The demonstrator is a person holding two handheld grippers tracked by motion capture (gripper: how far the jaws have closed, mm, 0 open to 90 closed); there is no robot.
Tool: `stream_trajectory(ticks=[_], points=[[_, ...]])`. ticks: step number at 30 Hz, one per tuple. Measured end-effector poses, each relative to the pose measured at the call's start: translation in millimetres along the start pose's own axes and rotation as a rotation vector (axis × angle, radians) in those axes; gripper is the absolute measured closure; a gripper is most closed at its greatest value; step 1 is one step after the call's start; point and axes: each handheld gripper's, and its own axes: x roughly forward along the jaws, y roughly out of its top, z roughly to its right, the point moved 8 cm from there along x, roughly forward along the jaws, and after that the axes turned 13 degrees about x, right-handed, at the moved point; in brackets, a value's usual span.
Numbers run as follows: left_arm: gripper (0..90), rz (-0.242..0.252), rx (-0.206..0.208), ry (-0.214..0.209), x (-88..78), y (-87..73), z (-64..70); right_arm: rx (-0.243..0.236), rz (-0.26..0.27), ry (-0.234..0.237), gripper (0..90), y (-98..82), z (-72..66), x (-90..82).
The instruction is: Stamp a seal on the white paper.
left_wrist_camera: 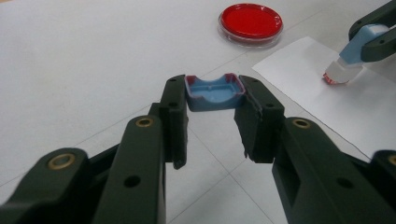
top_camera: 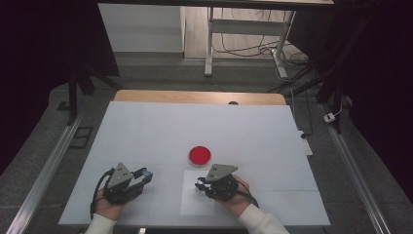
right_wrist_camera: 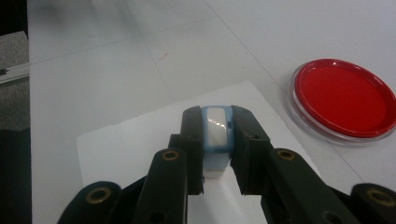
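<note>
With the left hand-held gripper [left_wrist_camera: 212,100] clamping the cap [left_wrist_camera: 215,93], the right hand-held gripper [right_wrist_camera: 217,130] presses the stamp [right_wrist_camera: 216,133] onto the paper [right_wrist_camera: 140,140]; next, probably lift straight off.

No words, labels, brands, numbers or signs can be read anywhere in these views; every surface that shows is plain and unmarked.

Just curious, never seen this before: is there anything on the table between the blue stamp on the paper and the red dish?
Nothing. In the left gripper view, bare paper and bare table separate the stamp from the red dish.
</note>
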Motion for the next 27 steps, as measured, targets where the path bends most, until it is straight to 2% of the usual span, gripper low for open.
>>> stream_trajectory(ticks=[14, 27], points=[[65.2, -0.001, -0.002, 0.000, -0.1, -0.5, -0.3, -0.009, -0.014, 0.002, 75.0, -1.5, -0.5, 2.2], [65.2, 0.002, -0.008, 0.006, -1.4, -0.6, -1.6, -0.022, -0.039, -0.019, 75.1, -0.3, -1.5, 3.4]])
